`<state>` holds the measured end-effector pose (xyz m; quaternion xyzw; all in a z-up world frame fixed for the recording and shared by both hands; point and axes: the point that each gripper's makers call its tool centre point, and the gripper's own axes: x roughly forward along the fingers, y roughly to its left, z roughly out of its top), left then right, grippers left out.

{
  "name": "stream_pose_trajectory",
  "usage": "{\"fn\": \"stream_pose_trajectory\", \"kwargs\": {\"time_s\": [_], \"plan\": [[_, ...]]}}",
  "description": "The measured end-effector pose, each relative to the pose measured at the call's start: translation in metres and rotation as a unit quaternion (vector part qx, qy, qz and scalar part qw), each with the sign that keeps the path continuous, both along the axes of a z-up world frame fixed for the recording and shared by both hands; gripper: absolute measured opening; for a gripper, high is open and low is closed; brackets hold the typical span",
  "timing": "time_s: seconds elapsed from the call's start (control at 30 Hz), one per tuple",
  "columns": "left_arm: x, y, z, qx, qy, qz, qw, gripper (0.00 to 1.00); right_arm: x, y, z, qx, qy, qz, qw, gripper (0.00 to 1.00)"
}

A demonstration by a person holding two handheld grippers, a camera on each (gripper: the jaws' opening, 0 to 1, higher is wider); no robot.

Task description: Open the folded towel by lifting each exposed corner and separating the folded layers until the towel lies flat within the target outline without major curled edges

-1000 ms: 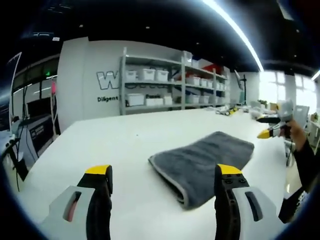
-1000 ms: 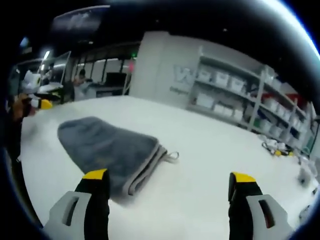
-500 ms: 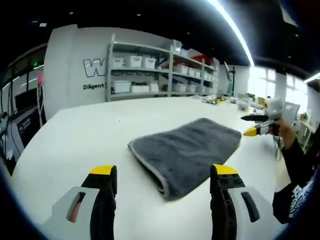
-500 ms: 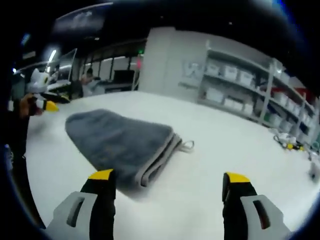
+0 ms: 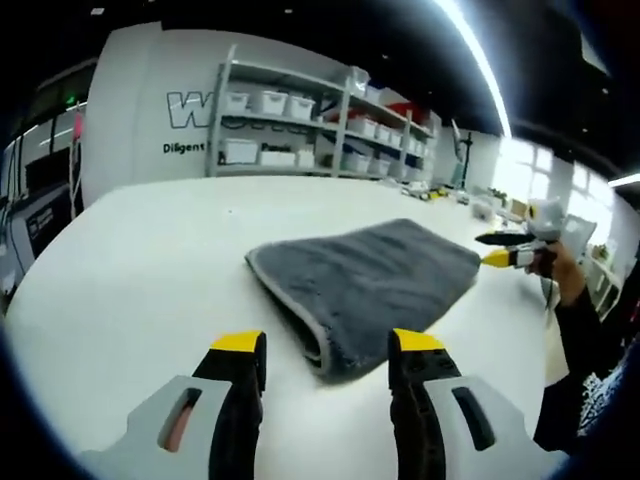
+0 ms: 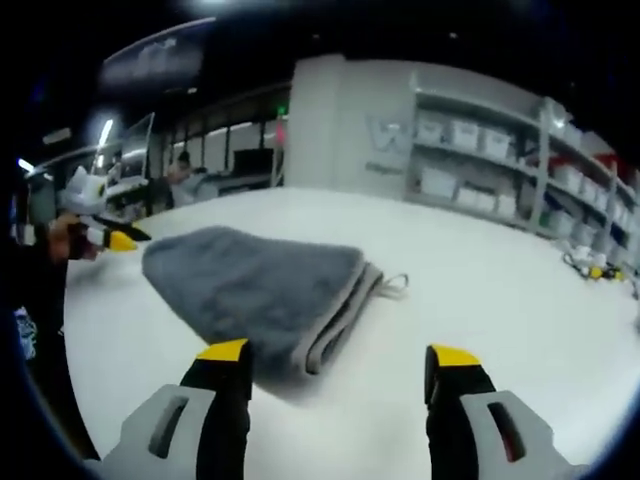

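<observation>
A grey towel (image 5: pixel 370 275) lies folded on the white table (image 5: pixel 140 270); its rounded fold edge faces my left gripper (image 5: pixel 328 350), which hovers open just short of that edge with nothing between its jaws. From the other side, the towel (image 6: pixel 255 285) shows stacked layer edges and a small hanging loop (image 6: pixel 400 283) at its near-right corner. My right gripper (image 6: pixel 338 358) is open and empty just before that corner. Each gripper appears in the other's view, held in a hand beyond the towel: the right gripper (image 5: pixel 487 249) and the left gripper (image 6: pixel 122 240).
Metal shelves with white bins (image 5: pixel 290 130) stand behind the table against a lettered wall. Small items (image 6: pixel 590 270) lie at the table's far end. A person (image 6: pixel 180 178) sits in the background. Bare tabletop (image 6: pixel 500 300) lies to the right of the towel.
Both cameras have come closer to the towel and lower over the table. The jaws of both grippers have narrowed somewhat but remain apart. The towel has not moved.
</observation>
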<state>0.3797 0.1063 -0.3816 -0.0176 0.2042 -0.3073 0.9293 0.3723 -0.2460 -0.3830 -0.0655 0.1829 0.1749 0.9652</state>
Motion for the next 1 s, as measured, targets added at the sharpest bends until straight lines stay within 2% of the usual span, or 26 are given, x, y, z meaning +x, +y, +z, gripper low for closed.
{"fn": "stream_pose_trajectory", "kwargs": {"time_s": [0.23, 0.3, 0.4, 0.47, 0.53, 0.7, 0.83, 0.93, 1.0], "plan": [[-0.003, -0.011, 0.0, -0.038, 0.015, -0.003, 0.9992, 0.51, 0.002, 0.011, -0.011, 0.006, 0.013, 0.01, 0.9998, 0.61], [-0.003, -0.013, -0.002, -0.041, 0.018, -0.004, 0.999, 0.49, 0.003, 0.013, -0.013, 0.013, 0.015, 0.012, 0.9997, 0.58], [-0.002, -0.014, -0.004, -0.042, 0.021, -0.002, 0.9989, 0.44, 0.006, 0.018, -0.013, 0.055, 0.013, 0.01, 0.9984, 0.54], [0.001, -0.015, -0.001, -0.064, 0.02, 0.01, 0.9977, 0.44, 0.006, 0.02, -0.016, 0.056, 0.016, 0.013, 0.9982, 0.52], [0.002, -0.015, -0.001, -0.068, 0.024, 0.011, 0.9973, 0.42, 0.006, 0.024, -0.021, 0.053, 0.021, 0.015, 0.9983, 0.51], [0.002, -0.018, -0.005, -0.059, 0.026, 0.006, 0.9979, 0.38, 0.004, 0.028, -0.023, 0.06, 0.023, 0.02, 0.9977, 0.47], [-0.001, -0.022, -0.006, -0.054, 0.025, -0.006, 0.9982, 0.28, 0.002, 0.034, -0.023, 0.056, 0.02, 0.039, 0.9975, 0.39], [0.007, -0.013, -0.008, -0.015, 0.011, 0.003, 0.9998, 0.27, 0.002, 0.035, -0.024, 0.055, 0.022, 0.04, 0.9975, 0.38], [0.005, -0.016, -0.008, -0.016, 0.012, 0.001, 0.9998, 0.27, 0.002, 0.035, -0.024, 0.056, 0.022, 0.04, 0.9974, 0.38]]}}
